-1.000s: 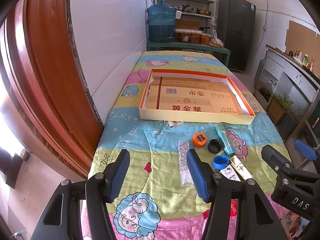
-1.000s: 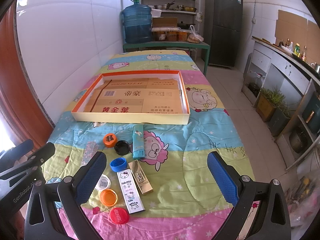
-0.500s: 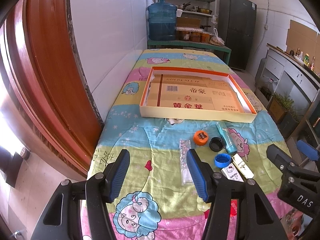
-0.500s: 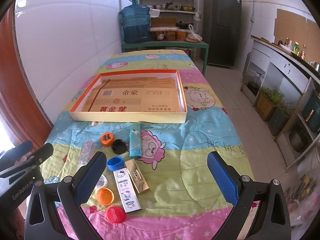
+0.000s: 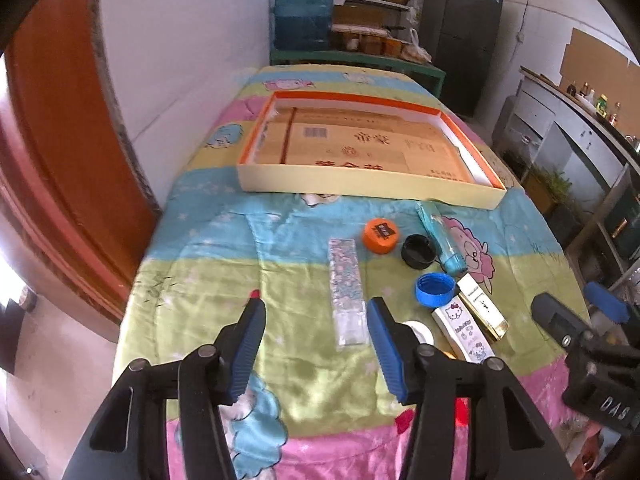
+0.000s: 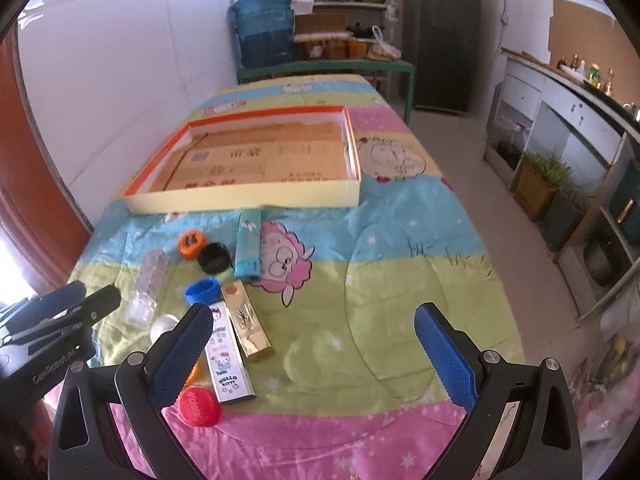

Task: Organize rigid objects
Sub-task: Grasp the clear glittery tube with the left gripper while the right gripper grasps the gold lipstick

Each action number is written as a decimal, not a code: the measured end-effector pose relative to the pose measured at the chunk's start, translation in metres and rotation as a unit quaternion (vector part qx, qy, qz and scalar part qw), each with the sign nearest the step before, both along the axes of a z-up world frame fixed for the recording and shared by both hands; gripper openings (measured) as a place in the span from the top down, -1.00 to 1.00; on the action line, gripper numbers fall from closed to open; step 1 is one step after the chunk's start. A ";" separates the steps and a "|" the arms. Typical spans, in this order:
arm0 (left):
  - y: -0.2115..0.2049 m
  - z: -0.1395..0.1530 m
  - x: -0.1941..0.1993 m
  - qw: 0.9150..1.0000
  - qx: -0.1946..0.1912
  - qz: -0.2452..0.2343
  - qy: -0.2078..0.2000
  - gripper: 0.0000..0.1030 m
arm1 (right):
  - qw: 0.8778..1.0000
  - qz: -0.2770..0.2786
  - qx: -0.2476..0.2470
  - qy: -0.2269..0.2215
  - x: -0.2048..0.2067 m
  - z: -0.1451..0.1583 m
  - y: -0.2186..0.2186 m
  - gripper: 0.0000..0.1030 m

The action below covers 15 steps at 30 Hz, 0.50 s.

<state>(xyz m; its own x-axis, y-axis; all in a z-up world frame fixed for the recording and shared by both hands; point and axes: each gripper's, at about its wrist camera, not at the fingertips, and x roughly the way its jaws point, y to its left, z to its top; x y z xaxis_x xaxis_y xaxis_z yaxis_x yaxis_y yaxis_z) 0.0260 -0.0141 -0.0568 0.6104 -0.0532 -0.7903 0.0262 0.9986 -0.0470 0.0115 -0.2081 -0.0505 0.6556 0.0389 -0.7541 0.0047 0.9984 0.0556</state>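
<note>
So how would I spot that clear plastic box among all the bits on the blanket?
Start at the big shallow cardboard tray with orange edges, then come toward the camera past the orange cap. The clear box lies flat just left of the caps, long and narrow. It is the only see-through thing there; its neighbours are round caps or printed boxes.

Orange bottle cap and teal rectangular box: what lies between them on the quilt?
A black round cap lies between the orange bottle cap and the teal rectangular box, clearest in the right wrist view.

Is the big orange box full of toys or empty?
Empty. The orange box shows only its printed cardboard bottom; the caps and little boxes all lie outside on the blanket.
</note>
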 end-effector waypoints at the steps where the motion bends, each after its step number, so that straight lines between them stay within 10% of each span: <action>1: -0.002 -0.002 0.003 1.000 0.002 -0.004 0.001 -0.03 | 1.000 0.006 -0.002 0.002 0.001 -0.003 0.001 -0.95; 15: -0.009 -0.034 0.031 0.998 -0.009 -0.025 0.053 0.26 | 0.989 0.134 -0.017 0.060 0.039 -0.031 0.019 -0.37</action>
<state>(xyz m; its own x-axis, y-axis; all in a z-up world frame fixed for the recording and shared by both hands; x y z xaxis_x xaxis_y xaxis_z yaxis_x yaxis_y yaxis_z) 0.0571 -0.0228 -0.0911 0.5199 -0.0965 -0.8488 0.0703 0.9951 -0.0701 0.0506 -0.1894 -0.0816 0.5313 0.1722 -0.8295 -0.2566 0.9658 0.0361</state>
